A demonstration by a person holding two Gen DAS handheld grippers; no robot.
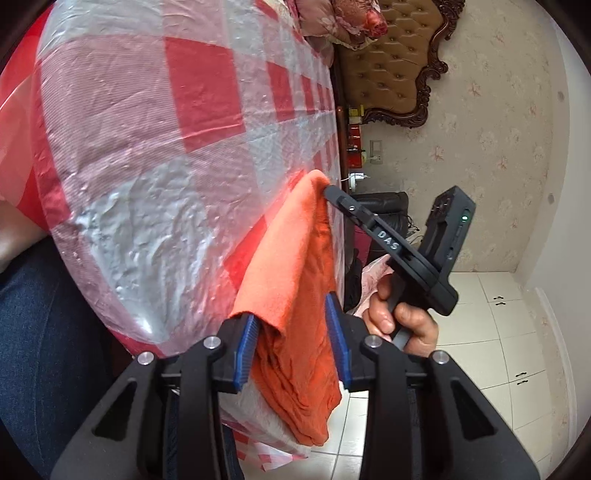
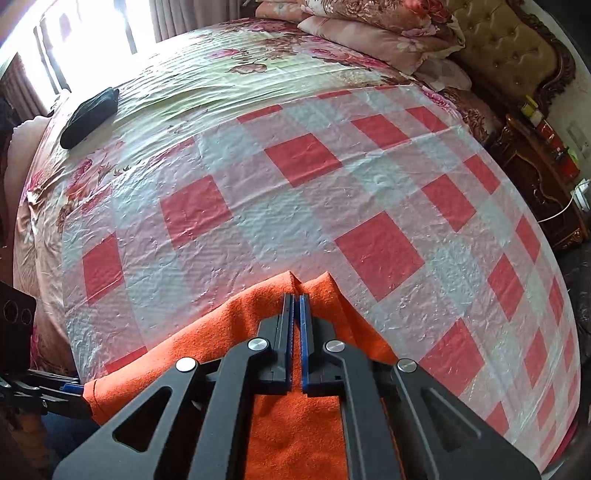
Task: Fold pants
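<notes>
The orange pants hang stretched in the air beside the bed, held at two ends. In the left wrist view my left gripper has its blue pads set apart with a thick bundle of the orange cloth between them. My right gripper pinches the far corner of the pants. In the right wrist view the right gripper is shut on a fold of the orange pants, just over the bed's near edge. The left gripper shows at the lower left, at the cloth's other end.
The bed carries a red-and-white checked plastic sheet over a floral bedspread. A black pouch lies far left. Pillows and a tufted headboard stand at the back. A dark nightstand is at the right; white floor tiles below.
</notes>
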